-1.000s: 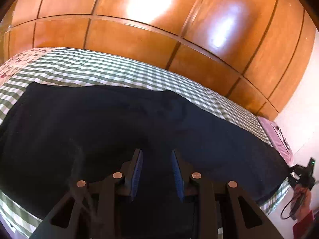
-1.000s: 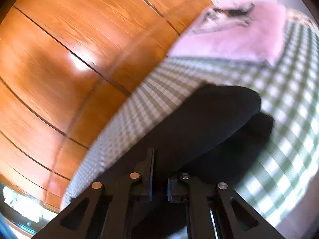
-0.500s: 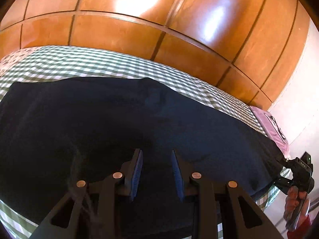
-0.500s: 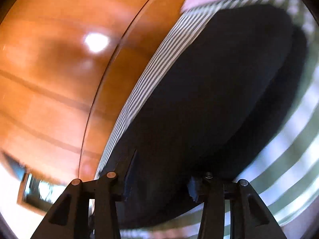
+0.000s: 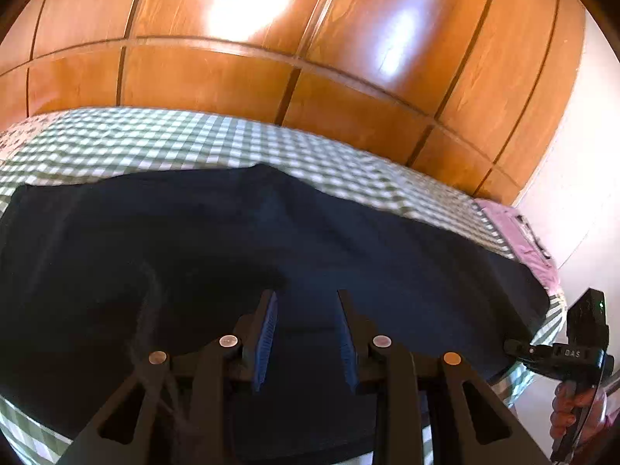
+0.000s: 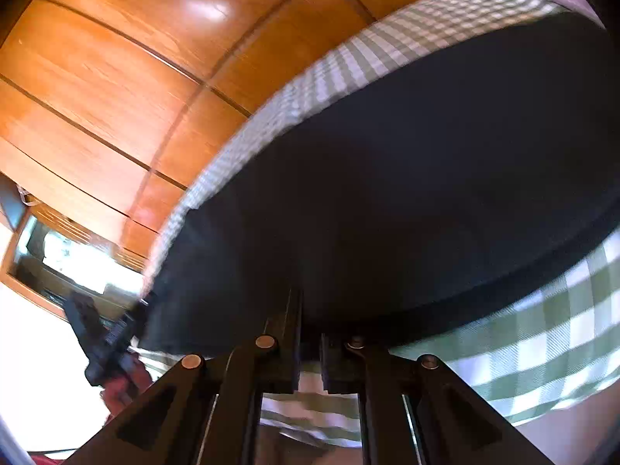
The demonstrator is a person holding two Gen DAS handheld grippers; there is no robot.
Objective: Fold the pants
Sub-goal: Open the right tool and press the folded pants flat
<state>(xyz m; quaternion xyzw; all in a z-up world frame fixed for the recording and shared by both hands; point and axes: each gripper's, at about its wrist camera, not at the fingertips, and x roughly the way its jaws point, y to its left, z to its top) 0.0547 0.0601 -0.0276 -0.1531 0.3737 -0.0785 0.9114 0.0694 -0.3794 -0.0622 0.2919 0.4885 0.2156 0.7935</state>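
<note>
Dark navy pants [image 5: 271, 240] lie spread flat across the green checked bed [image 5: 193, 135]. My left gripper [image 5: 306, 333] hangs low over their near edge. Its blue pads stand apart, with only flat dark cloth showing in the gap. In the right wrist view the pants [image 6: 426, 174] fill the middle, and my right gripper [image 6: 310, 333] sits at their near hem with its jaws closing down tight, dark fabric pinched between them. The right gripper [image 5: 507, 345] also shows at the pants' right end, and the left gripper [image 6: 142, 304] at their far corner.
Glossy wooden wardrobe panels [image 5: 310, 38] rise right behind the bed. A pink pillow [image 5: 515, 232] lies at the right end of the bed. A person's hand [image 5: 573, 407] holds the right gripper's handle. Checked sheet [image 6: 542, 329] shows in front of the hem.
The right gripper let go of the fabric, opened wide, slid along the pants' near edge and shut again at the hem. The left gripper stayed nearly still, its pads the same distance apart.
</note>
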